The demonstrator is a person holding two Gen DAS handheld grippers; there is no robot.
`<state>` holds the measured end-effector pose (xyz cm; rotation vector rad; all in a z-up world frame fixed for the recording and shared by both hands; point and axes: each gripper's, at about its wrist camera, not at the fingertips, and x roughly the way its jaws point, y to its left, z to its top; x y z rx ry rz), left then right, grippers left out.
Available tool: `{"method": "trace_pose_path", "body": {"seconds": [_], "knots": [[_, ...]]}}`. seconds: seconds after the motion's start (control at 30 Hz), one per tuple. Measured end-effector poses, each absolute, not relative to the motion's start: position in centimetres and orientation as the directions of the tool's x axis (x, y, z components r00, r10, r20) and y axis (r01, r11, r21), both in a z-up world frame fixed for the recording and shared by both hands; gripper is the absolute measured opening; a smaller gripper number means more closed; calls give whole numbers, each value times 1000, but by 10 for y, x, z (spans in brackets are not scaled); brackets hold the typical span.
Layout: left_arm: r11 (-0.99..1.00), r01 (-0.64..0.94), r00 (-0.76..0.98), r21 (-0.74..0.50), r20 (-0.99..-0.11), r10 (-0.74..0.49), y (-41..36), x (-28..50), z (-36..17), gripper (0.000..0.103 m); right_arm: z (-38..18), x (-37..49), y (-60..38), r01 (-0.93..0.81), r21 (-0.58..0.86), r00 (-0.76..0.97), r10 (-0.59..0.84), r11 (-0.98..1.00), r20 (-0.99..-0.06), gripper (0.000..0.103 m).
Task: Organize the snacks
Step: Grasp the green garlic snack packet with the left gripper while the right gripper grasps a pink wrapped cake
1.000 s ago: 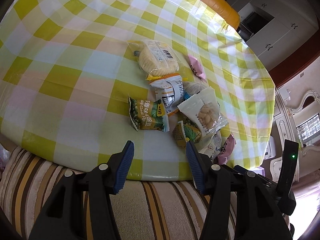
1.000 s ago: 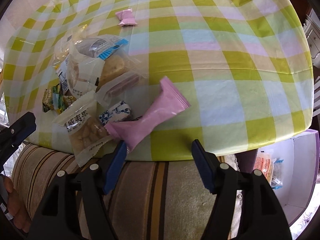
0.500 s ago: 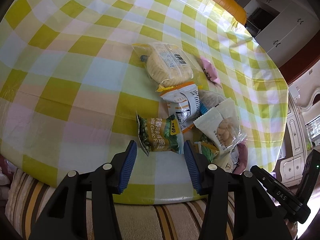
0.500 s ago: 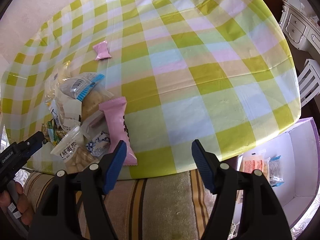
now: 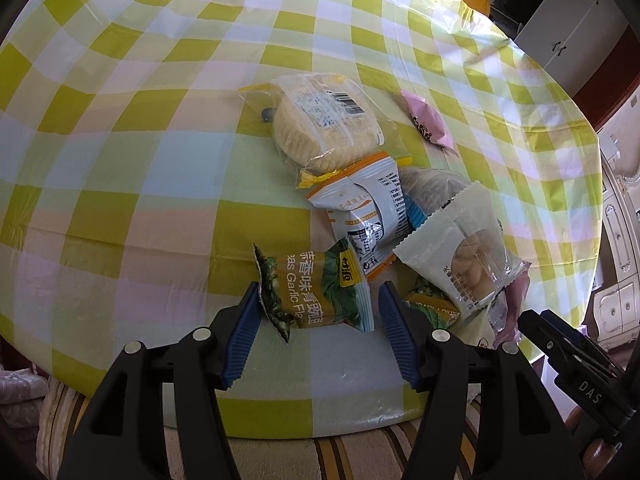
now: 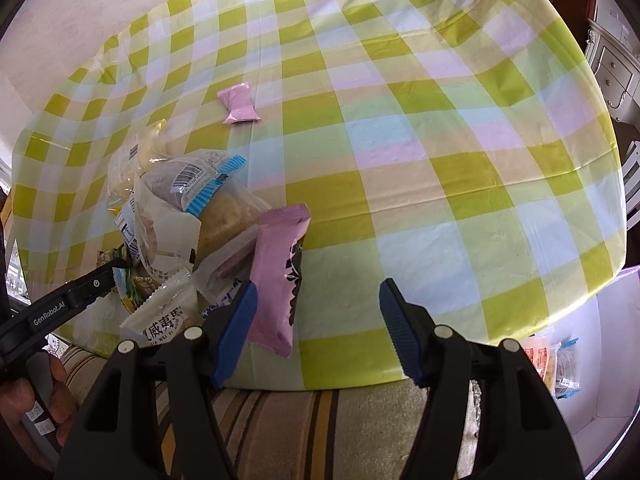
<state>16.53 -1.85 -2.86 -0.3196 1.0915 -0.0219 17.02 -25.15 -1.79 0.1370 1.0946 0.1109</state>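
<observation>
Snacks lie heaped on the tabletop; the green pea packet sits between my left jaws, which have just been opening and do not press it. It looks light, crinkly and slippery, so I would pinch its middle. The pink bar lies against the left pad of my half-open right jaws, not gripped.

The left gripper has just been opening; its blue fingers flank a green pea packet (garlic flavour, by its label) without pressing it. Behind it, more snack packets crowd the checked tabletop.
</observation>
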Motion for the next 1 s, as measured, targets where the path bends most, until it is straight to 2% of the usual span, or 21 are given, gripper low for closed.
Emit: {"method": "trace_pose_path", "body": {"seconds": [0.23, 0.33, 0.37, 0.47, 0.57, 0.63, 0.7, 1.0], "knots": [[970, -125, 469, -210, -874, -129, -25, 169, -29, 51, -19, 174, -249, -22, 178, 450, 168, 984, -877, 63], [968, -127, 476, -218, -870, -133, -23, 168, -28, 48, -24, 178, -250, -7, 183, 437, 167, 983, -884, 58], [967, -132, 477, -217, -869, -129, -22, 167, -28, 42, -25, 179, -249, -2, 184, 434, 167, 983, -886, 54], [964, -135, 481, -229, -866, -138, -20, 166, -29, 42, -31, 182, -248, 1, 185, 416, 168, 983, -894, 46], [963, -136, 483, -233, -864, -141, -19, 166, -29, 41, -33, 182, -246, -3, 174, 416, 159, 985, -895, 44], [960, -142, 485, -241, -862, -145, -18, 165, -28, 41, -33, 183, -246, -4, 168, 420, 154, 986, -894, 39], [957, -151, 493, -249, -858, -146, -15, 163, -27, 41, -34, 183, -246, -4, 171, 421, 156, 985, -894, 19], [956, -165, 540, -244, -833, -119, -13, 153, -12, 41, -30, 177, -247, -17, 191, 438, 179, 982, -881, 18]]}}
